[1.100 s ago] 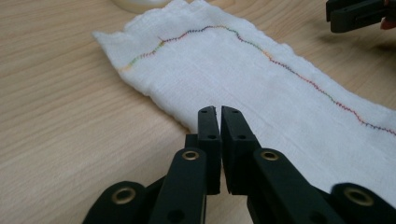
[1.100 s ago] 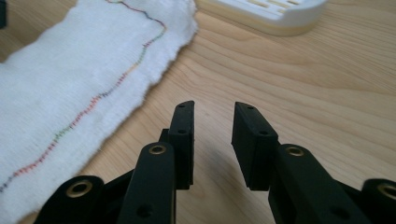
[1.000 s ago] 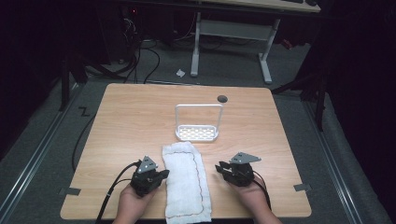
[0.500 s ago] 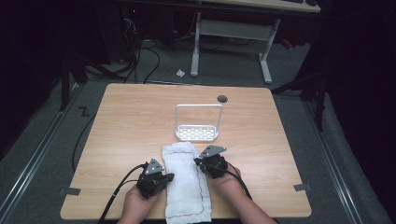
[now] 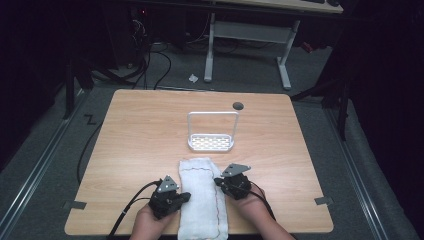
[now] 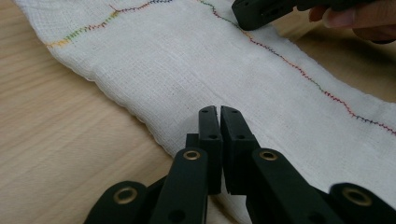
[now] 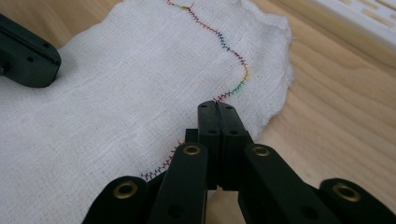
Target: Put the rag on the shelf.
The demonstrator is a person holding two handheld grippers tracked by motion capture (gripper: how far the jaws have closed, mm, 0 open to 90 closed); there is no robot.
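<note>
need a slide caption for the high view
Two hand-held grippers, left gripper and right gripper, flank a folded white cloth on a wooden table near a white rack.

White folded cloth, multicolour stitched hem, flat lengthwise at the table's near edge

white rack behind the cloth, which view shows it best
The high view: the whole white rack shows, base and upright frame, beyond the cloth. The right gripper view catches a corner of its slotted base; the left gripper view looks across cloth.
</note>
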